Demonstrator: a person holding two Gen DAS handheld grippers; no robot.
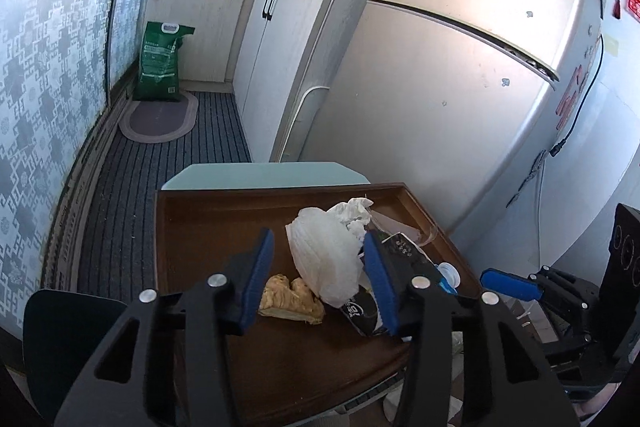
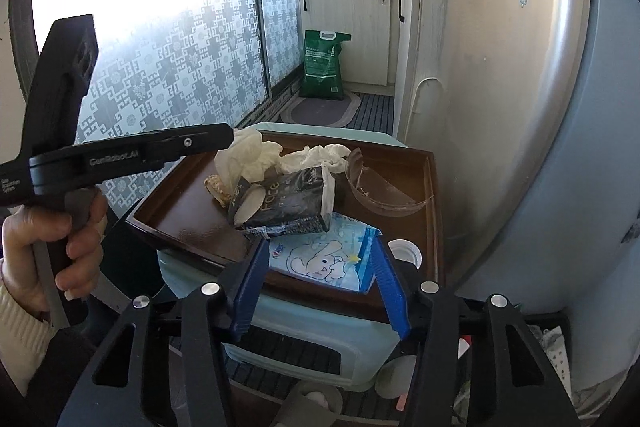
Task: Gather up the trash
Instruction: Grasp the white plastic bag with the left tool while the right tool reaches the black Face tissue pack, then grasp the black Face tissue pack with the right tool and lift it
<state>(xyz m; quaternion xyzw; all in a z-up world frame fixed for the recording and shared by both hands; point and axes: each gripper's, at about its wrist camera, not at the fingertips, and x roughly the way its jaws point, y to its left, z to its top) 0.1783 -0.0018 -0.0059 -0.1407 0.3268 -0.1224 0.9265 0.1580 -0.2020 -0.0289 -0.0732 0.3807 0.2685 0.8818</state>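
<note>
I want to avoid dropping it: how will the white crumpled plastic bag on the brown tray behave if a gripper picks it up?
The white plastic bag looks thin and crumpled, so it is probably floppy and light. It leans on the dark packet, so lifting it may drag that packet. The left gripper stands open around it, not yet pressing.

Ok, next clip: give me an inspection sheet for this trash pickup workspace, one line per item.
Surface: brown tray on a pale blue stool.
Job's things: white plastic bag, crumpled tissue, black pack, blue rabbit-print pack, yellowish food scrap, white bottle cap, broken clear plastic bowl.
Clutter: more litter on the floor under the stool.
Grippers: left tongs open around the bag; right tongs open around the rabbit-print pack; neither pressing.
Cables: black cable beside the fridge.
Surroundings: fridge, white cabinets, green sack, striped mat.
</note>
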